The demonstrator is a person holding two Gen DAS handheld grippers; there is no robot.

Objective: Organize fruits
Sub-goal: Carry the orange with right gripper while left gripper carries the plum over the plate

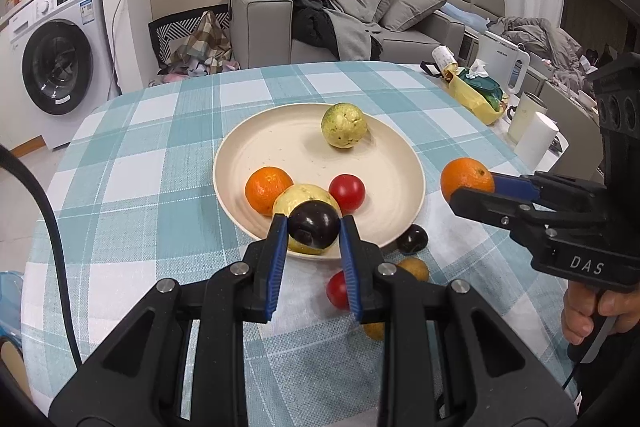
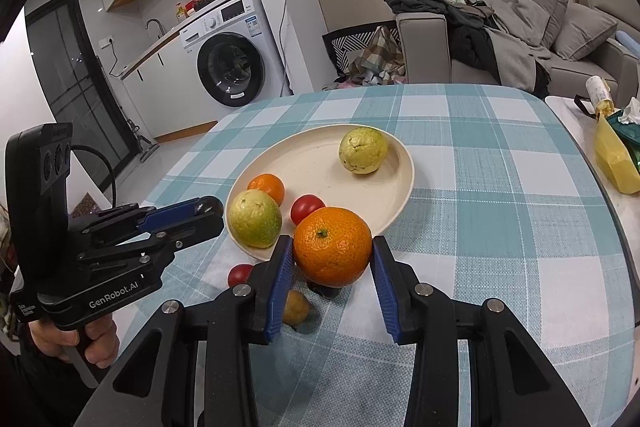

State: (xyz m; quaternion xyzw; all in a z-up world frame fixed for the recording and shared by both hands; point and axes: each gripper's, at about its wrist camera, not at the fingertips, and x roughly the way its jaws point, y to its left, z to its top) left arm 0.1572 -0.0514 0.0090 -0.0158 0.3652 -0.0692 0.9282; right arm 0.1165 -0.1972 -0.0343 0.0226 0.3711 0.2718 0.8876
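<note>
Left wrist view: left gripper (image 1: 313, 227) clamped on dark plum (image 1: 314, 225), glossy, near-black, held above near rim of cream plate (image 1: 280, 143). Right gripper (image 2: 332, 259) closed on orange (image 2: 332, 246) (pitted skin, green stem scar on top), held above checked tablecloth (image 2: 500, 187) at plate's edge. On plate: two yellow-green guavas (image 2: 363, 150), small orange (image 2: 267, 187), red tomato (image 2: 306, 207).
</note>
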